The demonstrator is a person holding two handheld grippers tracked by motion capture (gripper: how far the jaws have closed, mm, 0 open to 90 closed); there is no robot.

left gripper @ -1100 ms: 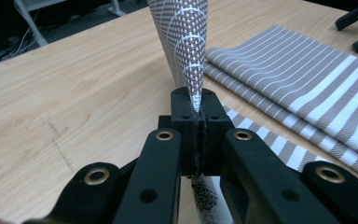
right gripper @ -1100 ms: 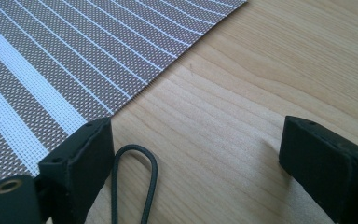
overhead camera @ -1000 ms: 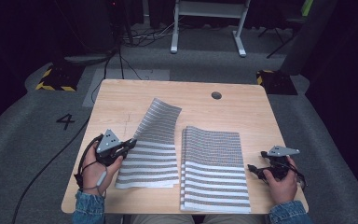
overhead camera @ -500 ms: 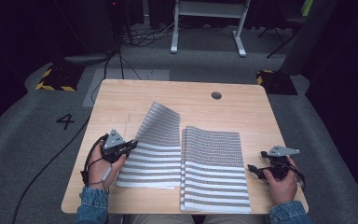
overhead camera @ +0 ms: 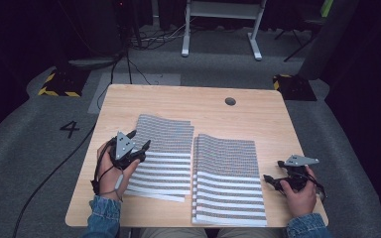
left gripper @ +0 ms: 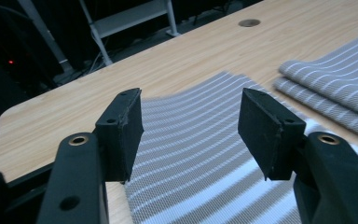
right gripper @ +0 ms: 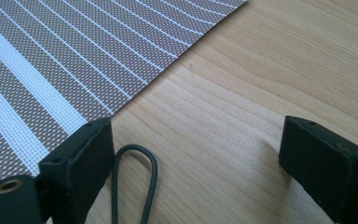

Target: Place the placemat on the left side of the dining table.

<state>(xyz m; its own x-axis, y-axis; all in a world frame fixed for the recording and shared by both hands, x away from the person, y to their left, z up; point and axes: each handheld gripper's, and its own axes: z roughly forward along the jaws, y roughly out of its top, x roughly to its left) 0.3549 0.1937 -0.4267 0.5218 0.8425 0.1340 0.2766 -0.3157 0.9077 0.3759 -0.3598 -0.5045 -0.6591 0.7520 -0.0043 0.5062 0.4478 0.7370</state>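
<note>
Two piles of grey mats with white stripes lie side by side on the wooden table (overhead camera: pixel 258 119). My left gripper (overhead camera: pixel 140 140) hovers over the left edge of the left pile (overhead camera: pixel 166 153). Its jaws have just been opening and stand apart with nothing between them. In the left gripper view that gripper (left gripper: pixel 191 112) looks along the top mat (left gripper: pixel 200 140), whose far end is blurred. My right gripper (overhead camera: pixel 273 174) rests open on bare wood just right of the right pile (overhead camera: pixel 228 181). In the right gripper view, my right gripper (right gripper: pixel 196 140) has that mat's edge (right gripper: pixel 65 60) beside its left jaw.
A round cable hole (overhead camera: pixel 230 101) sits near the table's far edge. A thin cable loop (right gripper: pixel 135 177) lies on the wood between the right jaws. Beyond the table are a white desk frame (overhead camera: pixel 223 29), floor cables and a painted 4 (overhead camera: pixel 70 129).
The far end of the left pile's top mat, held up and curled before, now lies flat. The left jaws have gone from shut on that mat to open. The right hand has not moved.
</note>
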